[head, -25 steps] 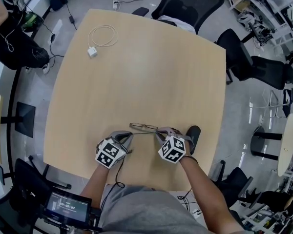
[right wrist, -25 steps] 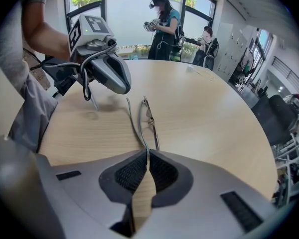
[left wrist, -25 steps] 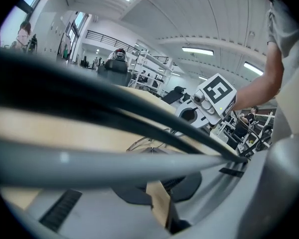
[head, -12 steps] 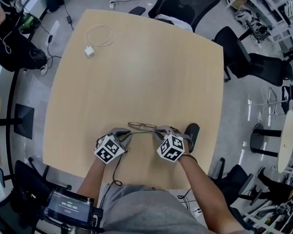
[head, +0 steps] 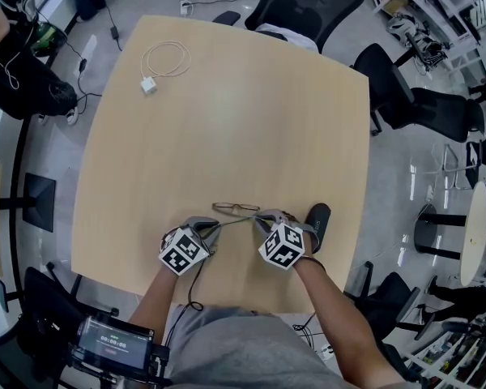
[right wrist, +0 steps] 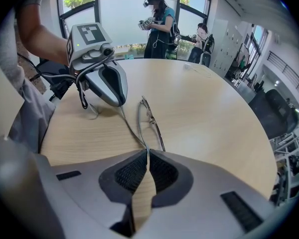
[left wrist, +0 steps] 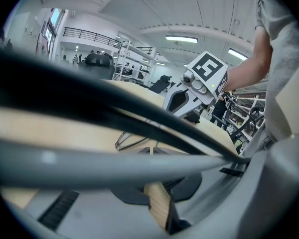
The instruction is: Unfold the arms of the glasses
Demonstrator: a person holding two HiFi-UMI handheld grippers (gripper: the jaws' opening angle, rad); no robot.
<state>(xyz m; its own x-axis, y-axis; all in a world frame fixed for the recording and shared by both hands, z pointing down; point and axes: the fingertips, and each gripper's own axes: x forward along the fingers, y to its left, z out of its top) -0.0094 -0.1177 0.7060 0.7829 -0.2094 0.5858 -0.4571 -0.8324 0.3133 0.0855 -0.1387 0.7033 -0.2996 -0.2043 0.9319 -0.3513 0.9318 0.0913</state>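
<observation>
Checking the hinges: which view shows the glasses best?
Right gripper view: the glasses are close and sharp. Head view shows them tiny; left gripper view, partly behind a blurred cable.

Head view: from above, steeply down on the whole desk (head: 227, 120).
Left gripper view: low over the desk, along its jaws toward the right gripper (left wrist: 189, 114) (cables (left wrist: 79, 91) cross the lens).
Right gripper view: close, along its jaws toward the left gripper (right wrist: 118, 102).
Shared: the glasses (head: 235, 210), in all three.
</observation>
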